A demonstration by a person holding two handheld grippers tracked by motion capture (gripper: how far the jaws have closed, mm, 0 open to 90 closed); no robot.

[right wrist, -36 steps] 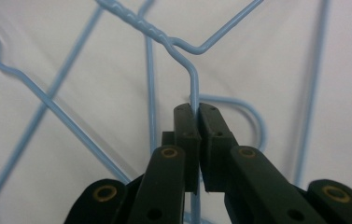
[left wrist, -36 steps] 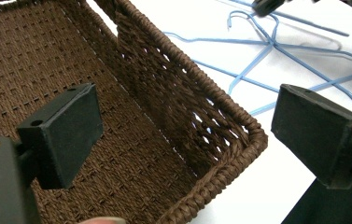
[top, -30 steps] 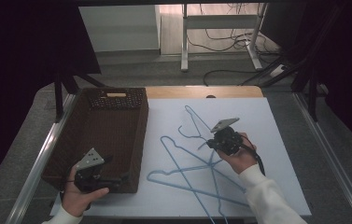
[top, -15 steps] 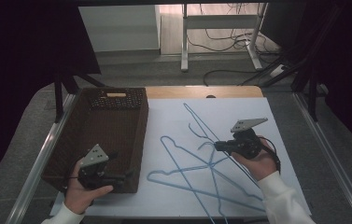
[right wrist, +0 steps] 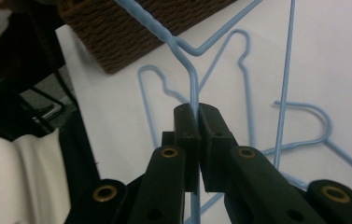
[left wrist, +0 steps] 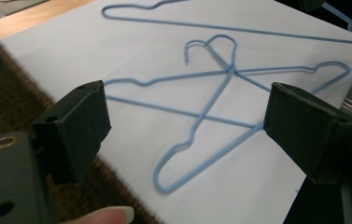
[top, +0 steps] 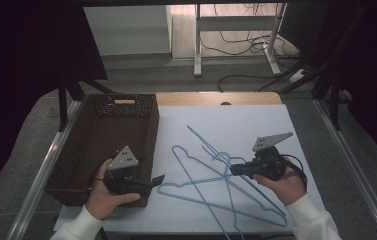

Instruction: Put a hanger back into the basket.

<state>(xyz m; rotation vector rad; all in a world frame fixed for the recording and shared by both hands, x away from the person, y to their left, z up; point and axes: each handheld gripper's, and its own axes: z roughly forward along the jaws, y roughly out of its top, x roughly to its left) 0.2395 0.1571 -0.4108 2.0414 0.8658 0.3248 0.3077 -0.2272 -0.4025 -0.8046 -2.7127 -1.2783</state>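
A blue wire hanger (right wrist: 193, 84) is pinched at its twisted neck between the closed jaws of the right tool (top: 234, 171), lifted just off the white surface (top: 256, 125) at about 4 o'clock in the high view. Two more blue hangers (top: 201, 172) are seen lying crossed beneath it at the middle of the sheet. The left tool (top: 157, 180) is held wide and empty at 8 o'clock, over the near corner of the brown woven basket (top: 76, 150), its jaws having just eased slightly inward. The wire is judged light, thin, springy and slick, prone to swing and to snag its neighbours; the neck or a shoulder bend is judged the surest hold. Beyond the surface, a grey floor, trailing cables (top: 241, 50) and table legs (top: 197, 37) are shown at 12 o'clock, dark curtains at both sides.
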